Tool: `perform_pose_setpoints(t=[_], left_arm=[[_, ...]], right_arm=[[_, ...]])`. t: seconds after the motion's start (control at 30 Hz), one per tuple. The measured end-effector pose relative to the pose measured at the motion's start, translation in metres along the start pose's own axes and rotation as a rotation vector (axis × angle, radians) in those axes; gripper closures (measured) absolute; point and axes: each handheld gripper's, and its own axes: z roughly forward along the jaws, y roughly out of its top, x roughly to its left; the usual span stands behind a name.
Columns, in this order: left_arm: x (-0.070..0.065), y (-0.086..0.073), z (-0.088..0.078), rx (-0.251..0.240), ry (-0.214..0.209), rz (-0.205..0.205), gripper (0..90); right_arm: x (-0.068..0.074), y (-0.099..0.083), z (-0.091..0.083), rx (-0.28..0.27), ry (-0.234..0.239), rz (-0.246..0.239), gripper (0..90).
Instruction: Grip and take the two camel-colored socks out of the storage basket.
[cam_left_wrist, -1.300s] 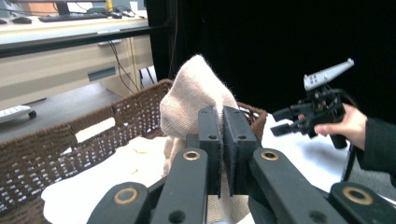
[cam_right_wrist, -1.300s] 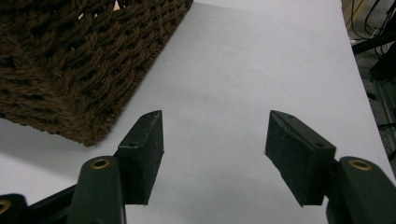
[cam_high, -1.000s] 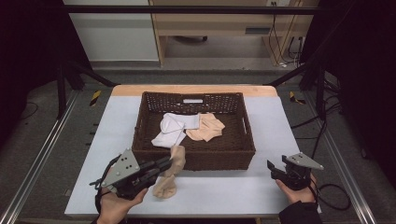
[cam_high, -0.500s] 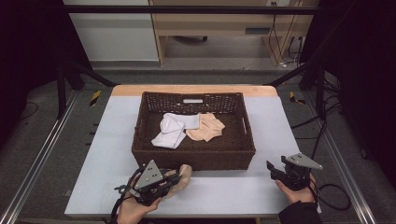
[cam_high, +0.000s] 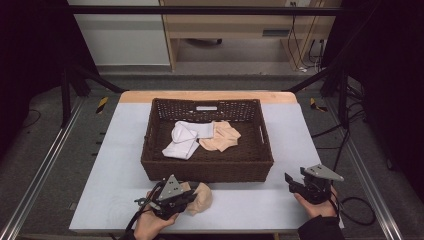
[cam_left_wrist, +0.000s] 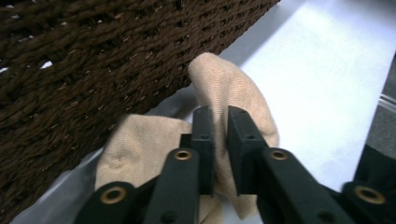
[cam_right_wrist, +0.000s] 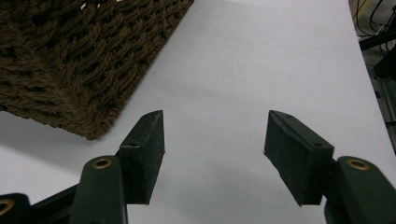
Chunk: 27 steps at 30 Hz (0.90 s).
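Observation:
A beige cloth (cam_high: 203, 196) lies crumpled on the white table just in front of the dark wicker basket (cam_high: 207, 171). My left gripper (cam_high: 192, 199) rests low over it, pointing right. In the left gripper view its jaws (cam_left_wrist: 220, 126) have just been opening: a narrow gap shows between the pads, with the beige cloth (cam_left_wrist: 240, 88) lying under and between the tips, not pinched. My right gripper (cam_high: 290, 181) sits at the table's front right, open and with nothing in it; in the right gripper view (cam_right_wrist: 215, 140) only bare table shows between its jaws.
Inside the basket lie a white cloth (cam_high: 182, 141) and another beige cloth (cam_high: 221, 138). The basket's woven wall (cam_left_wrist: 93, 56) stands right beside the left gripper, and its corner (cam_right_wrist: 70, 56) lies ahead-left of the right gripper. Metal rails flank the table.
The left gripper has sunk to the table with the beige cloth, which hung from it before and now lies crumpled on the surface. Its jaws have parted slightly. The right gripper has kept still.

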Motion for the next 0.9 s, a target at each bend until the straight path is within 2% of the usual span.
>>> perform_pose_setpoints(t=[0.07,0.1,0.13,0.17,0.23,0.37,0.6,0.73,0.9], left_arm=[[0.002,0.0,-0.001,-0.013,0.008,-0.01,69.7],[0.002,0.0,-0.003,-0.025,0.012,-0.019,61.3],[0.004,0.0,-0.005,-0.037,0.012,-0.029,61.3],[0.006,0.001,-0.01,-0.071,0.018,-0.051,54.1],[0.008,0.001,-0.013,-0.085,0.022,-0.057,48.9],[0.016,-0.001,-0.027,-0.12,0.042,-0.085,43.4],[0.032,-0.022,-0.048,-0.111,0.108,-0.128,37.2],[0.047,-0.036,-0.065,-0.107,0.156,-0.153,35.5],[0.059,-0.045,-0.079,-0.129,0.204,-0.18,33.1]], right_arm=[[0.0,0.0,0.001,0.002,0.002,0.001,37.9],[0.0,0.0,0.001,0.001,0.003,0.004,37.8],[0.0,0.0,0.001,0.001,0.003,0.004,37.8],[0.0,0.0,0.0,-0.001,0.004,0.006,37.7],[0.0,0.0,0.0,-0.001,0.004,0.011,37.5],[-0.001,0.0,-0.001,-0.004,0.003,0.02,37.4],[-0.001,-0.001,-0.003,-0.009,0.004,0.031,37.3],[-0.002,-0.001,-0.002,-0.01,0.001,0.026,37.0],[-0.001,-0.002,-0.002,-0.007,0.003,0.026,35.7]])
